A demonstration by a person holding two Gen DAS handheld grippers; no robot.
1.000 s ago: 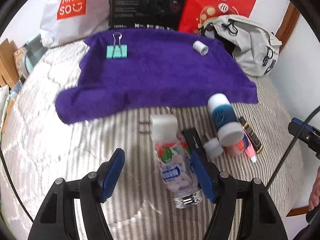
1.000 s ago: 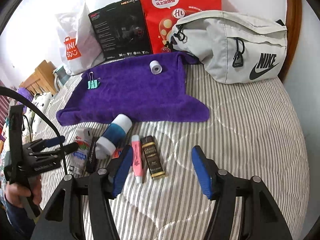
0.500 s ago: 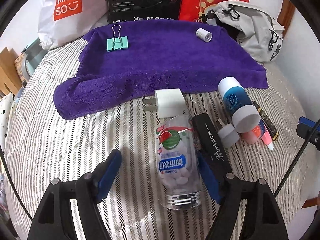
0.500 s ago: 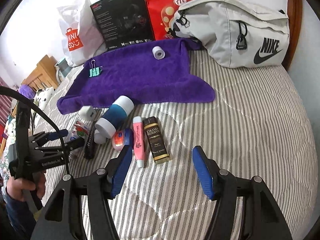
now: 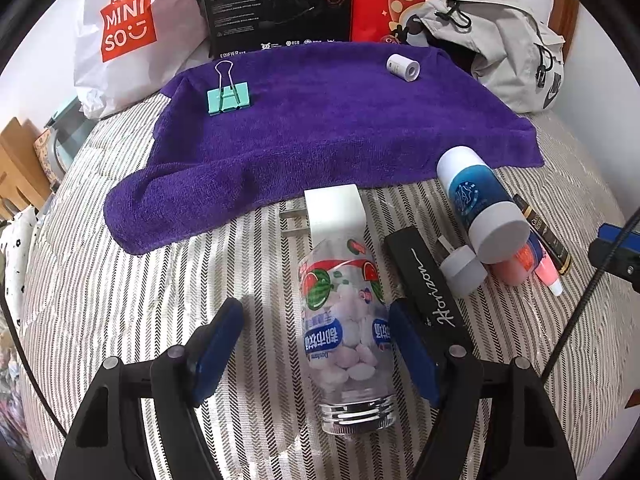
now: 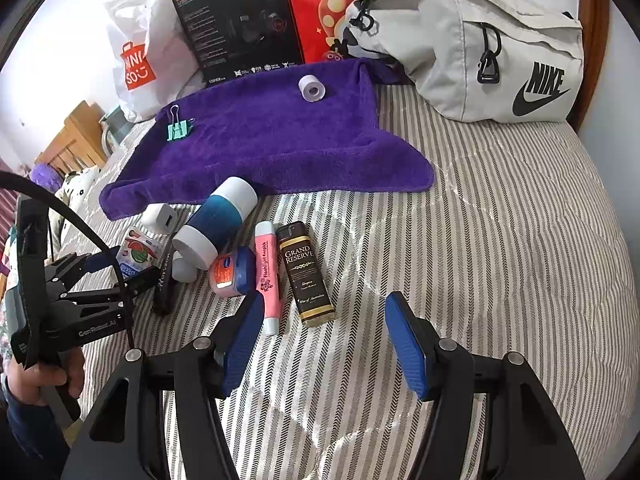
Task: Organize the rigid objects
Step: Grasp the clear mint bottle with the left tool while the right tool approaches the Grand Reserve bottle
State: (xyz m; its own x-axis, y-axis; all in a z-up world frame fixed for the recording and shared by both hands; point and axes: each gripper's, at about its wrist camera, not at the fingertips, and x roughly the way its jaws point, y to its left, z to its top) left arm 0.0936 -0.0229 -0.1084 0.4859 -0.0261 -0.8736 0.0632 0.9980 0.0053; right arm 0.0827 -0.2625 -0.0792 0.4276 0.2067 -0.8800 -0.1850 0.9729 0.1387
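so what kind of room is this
Most likely a bedroom: the items lie on a quilted striped bed cover, with a wooden headboard behind the Nike bag, and shopping bags propped against the wall.

Towel: solid purple. Bedspread: grey-white herringbone stripes. Binder clip: mint green w/ silver wire handles. Tape roll: white. Candy bottle: clear, watermelon print, blue label, pale pink and white tablets inside. Charger: white. Tube: blue body, white ends. Marker: pink. Gripper pads: blue on black arms. Bag: light grey, black logo.
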